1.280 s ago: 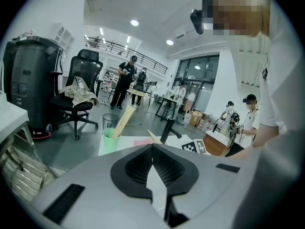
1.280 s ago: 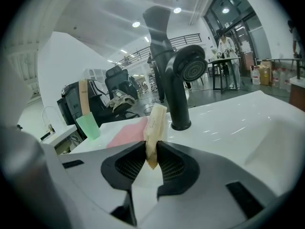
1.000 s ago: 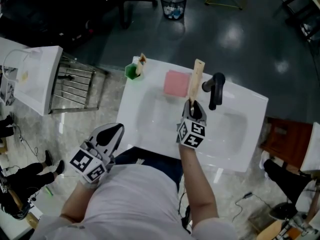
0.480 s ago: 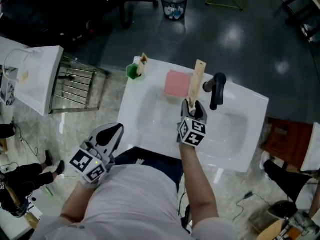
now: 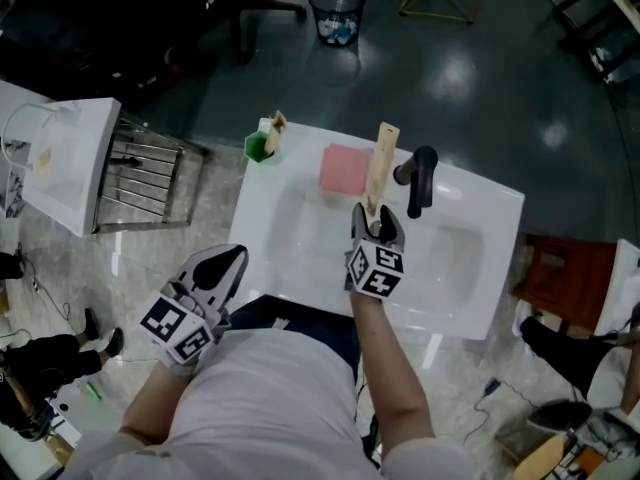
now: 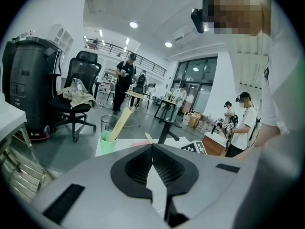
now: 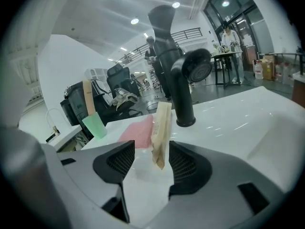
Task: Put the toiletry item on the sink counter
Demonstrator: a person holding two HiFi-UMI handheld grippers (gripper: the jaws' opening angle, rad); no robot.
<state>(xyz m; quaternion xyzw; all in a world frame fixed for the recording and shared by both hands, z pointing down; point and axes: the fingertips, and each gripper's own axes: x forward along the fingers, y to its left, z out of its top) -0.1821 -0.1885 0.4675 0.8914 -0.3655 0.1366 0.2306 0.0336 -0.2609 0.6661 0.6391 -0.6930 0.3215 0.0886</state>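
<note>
A long tan toiletry box (image 5: 378,168) lies on the white sink counter (image 5: 470,273) between a pink pad (image 5: 342,170) and the black faucet (image 5: 420,178). My right gripper (image 5: 377,223) is at the box's near end. Its jaws have just been opening. In the right gripper view the box (image 7: 161,132) stands between the spread jaws of the right gripper (image 7: 151,149), close to the right pad, with a gap on the left. My left gripper (image 5: 222,268) hangs off the counter's near left corner, and the left gripper (image 6: 152,147) is shut and empty.
A green cup (image 5: 260,146) with a tan stick in it stands at the counter's back left corner. The sink basin (image 5: 310,233) is in the counter's middle. A metal rack (image 5: 150,178) and a white table (image 5: 65,158) are at the left, a bin (image 5: 335,10) on the floor behind.
The right gripper's jaws have spread apart from the tan box, which stays on the counter. The left gripper has kept still.
</note>
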